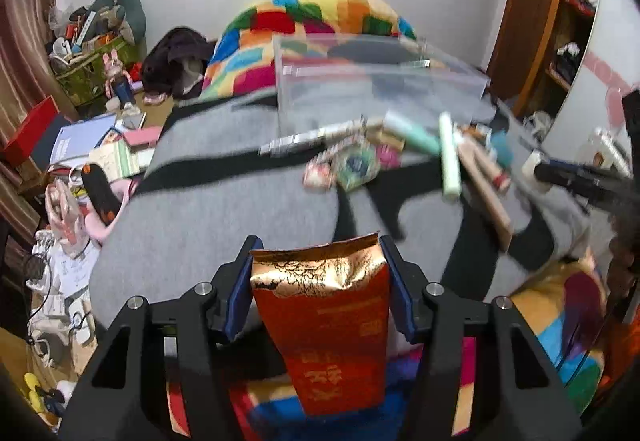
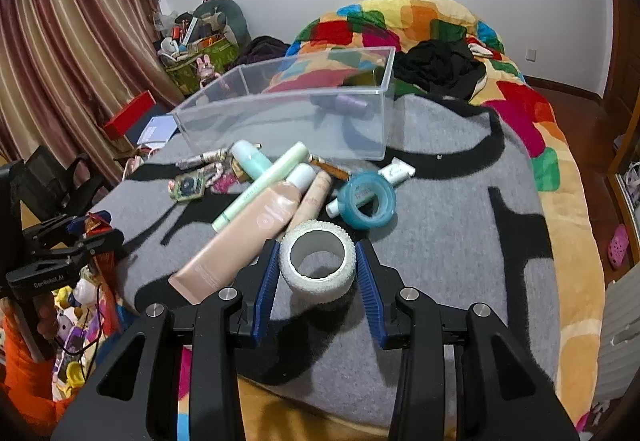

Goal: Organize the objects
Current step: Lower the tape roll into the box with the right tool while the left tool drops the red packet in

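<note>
My left gripper (image 1: 318,253) is shut on a red and gold foil packet (image 1: 332,317) and holds it above the grey blanket (image 1: 208,213); it also shows in the right wrist view (image 2: 94,229). My right gripper (image 2: 316,257) is shut on a white tape roll (image 2: 318,261) that rests on the blanket. A clear plastic bin (image 2: 288,113) stands beyond a pile of tubes and small packets (image 2: 276,181). A teal tape roll (image 2: 366,201) lies in the pile. A purple tube (image 2: 348,103) lies inside the bin. The bin also shows blurred in the left wrist view (image 1: 372,81).
A patchwork quilt (image 2: 532,113) covers the bed under the blanket, with black clothing (image 2: 440,69) on it. A cluttered table (image 1: 92,137) and a green basket (image 2: 200,57) stand at the left by the curtains (image 2: 60,73).
</note>
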Demonstrator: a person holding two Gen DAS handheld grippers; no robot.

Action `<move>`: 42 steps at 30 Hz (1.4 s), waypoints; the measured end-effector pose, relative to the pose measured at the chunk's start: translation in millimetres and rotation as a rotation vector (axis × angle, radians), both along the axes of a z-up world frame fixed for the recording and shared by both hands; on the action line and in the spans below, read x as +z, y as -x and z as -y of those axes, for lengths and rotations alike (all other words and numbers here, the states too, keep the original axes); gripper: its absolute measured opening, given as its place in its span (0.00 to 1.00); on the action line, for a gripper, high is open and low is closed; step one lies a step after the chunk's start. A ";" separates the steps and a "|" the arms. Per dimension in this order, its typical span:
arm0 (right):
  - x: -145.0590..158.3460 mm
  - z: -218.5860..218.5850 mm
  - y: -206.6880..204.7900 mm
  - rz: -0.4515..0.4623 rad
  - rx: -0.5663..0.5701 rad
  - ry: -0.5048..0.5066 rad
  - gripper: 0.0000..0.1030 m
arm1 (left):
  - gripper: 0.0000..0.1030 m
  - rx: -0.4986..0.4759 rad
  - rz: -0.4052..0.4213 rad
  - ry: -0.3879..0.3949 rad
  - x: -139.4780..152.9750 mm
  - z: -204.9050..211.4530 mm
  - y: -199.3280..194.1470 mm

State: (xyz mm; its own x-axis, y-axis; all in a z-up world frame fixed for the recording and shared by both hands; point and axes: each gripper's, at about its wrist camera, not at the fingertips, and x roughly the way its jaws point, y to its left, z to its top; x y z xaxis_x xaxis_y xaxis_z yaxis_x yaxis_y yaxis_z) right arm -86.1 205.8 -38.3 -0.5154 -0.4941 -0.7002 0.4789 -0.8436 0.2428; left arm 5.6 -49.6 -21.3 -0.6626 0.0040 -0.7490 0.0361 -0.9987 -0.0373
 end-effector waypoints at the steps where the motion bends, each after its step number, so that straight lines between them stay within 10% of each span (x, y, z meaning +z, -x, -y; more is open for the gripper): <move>1: 3.4 0.3 0.6 -0.008 -0.001 0.003 0.34 | 0.55 -0.003 -0.019 -0.012 6.1 -1.3 3.5; 26: 65.1 50.2 69.5 -0.159 -0.002 0.010 0.34 | 0.55 0.039 -0.310 -0.168 111.7 19.9 88.7; 42: 37.5 89.4 139.4 -0.024 0.041 -0.048 0.34 | 0.55 0.020 -0.039 -0.139 62.1 6.5 203.9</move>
